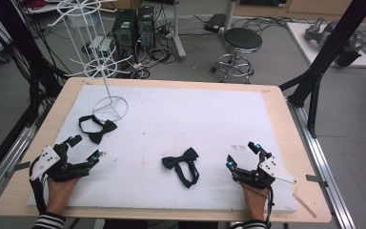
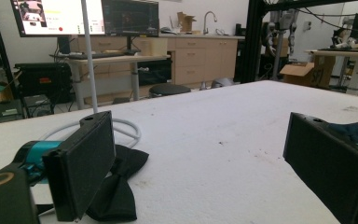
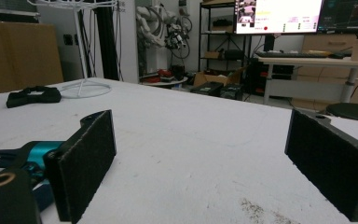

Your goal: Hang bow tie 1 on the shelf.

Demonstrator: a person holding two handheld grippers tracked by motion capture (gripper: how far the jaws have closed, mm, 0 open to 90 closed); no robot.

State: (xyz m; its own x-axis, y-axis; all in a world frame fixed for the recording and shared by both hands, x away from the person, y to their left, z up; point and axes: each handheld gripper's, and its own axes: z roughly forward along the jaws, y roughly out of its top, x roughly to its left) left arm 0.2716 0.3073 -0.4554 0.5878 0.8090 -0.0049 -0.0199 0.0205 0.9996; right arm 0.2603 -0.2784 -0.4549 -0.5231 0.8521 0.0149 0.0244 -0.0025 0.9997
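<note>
While both jaws gape, left gripper (image 1: 82, 149) nears bow tie (image 1: 96, 128); right gripper (image 1: 242, 154) idle.

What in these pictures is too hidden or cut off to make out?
- Wire rack, high view: its top is cut off by the upper edge.
- Near bow tie, left gripper view: its left part is hidden behind the left claw's jaw.
- Middle bow tie, high view: too small to tell whether its strap is fastened.
- The person, high view: cut off by the bottom edge above the sleeve.

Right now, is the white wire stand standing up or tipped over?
Standing up. The white wire stand rests on its ring base on the table, pole rising straight.
</note>
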